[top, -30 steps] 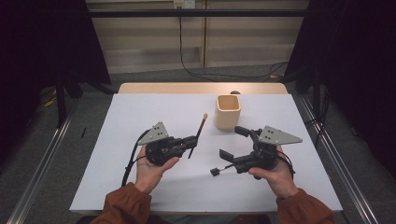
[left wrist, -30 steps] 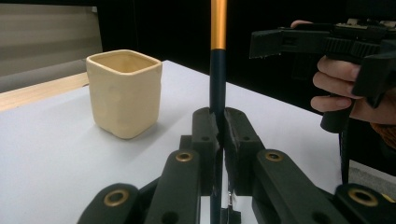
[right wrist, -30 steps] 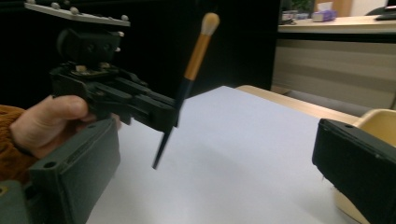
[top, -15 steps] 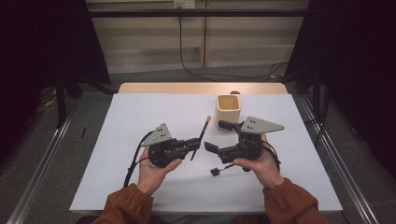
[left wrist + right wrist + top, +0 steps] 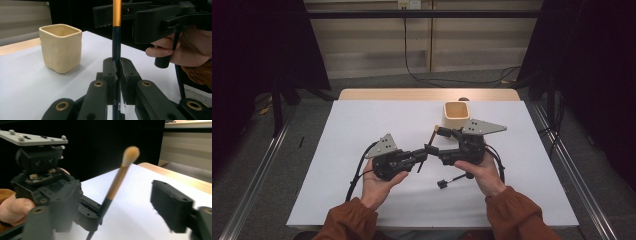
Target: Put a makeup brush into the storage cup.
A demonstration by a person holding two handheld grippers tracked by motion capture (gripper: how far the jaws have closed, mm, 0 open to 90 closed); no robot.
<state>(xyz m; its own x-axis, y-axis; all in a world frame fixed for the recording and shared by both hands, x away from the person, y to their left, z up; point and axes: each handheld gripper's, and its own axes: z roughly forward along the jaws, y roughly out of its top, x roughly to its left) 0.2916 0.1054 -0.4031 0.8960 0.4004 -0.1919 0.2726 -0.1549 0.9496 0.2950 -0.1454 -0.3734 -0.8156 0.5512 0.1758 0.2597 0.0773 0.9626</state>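
High view: your left gripper [image 5: 424, 152] fingers clamp the slim black-and-gold makeup brush [image 5: 430, 146] steady while your right gripper's [image 5: 441, 145] half-open, just-closing fingers straddle it ungripped.

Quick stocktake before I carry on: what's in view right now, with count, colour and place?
Makeup brush: one, dark handle, gold ferrule, tan bristles; clamped near its lower handle in the left gripper, between the right gripper's jaws.
Cup: one, cream, square; far side of the table, beyond the grippers.
Table: one, white top, wooden far edge.
Left gripper: black, shut on the brush.
Right gripper: black, jaws just been closing around the brush, pads not yet touching it.
Hands: two, rust-orange sleeves, at the near edge.
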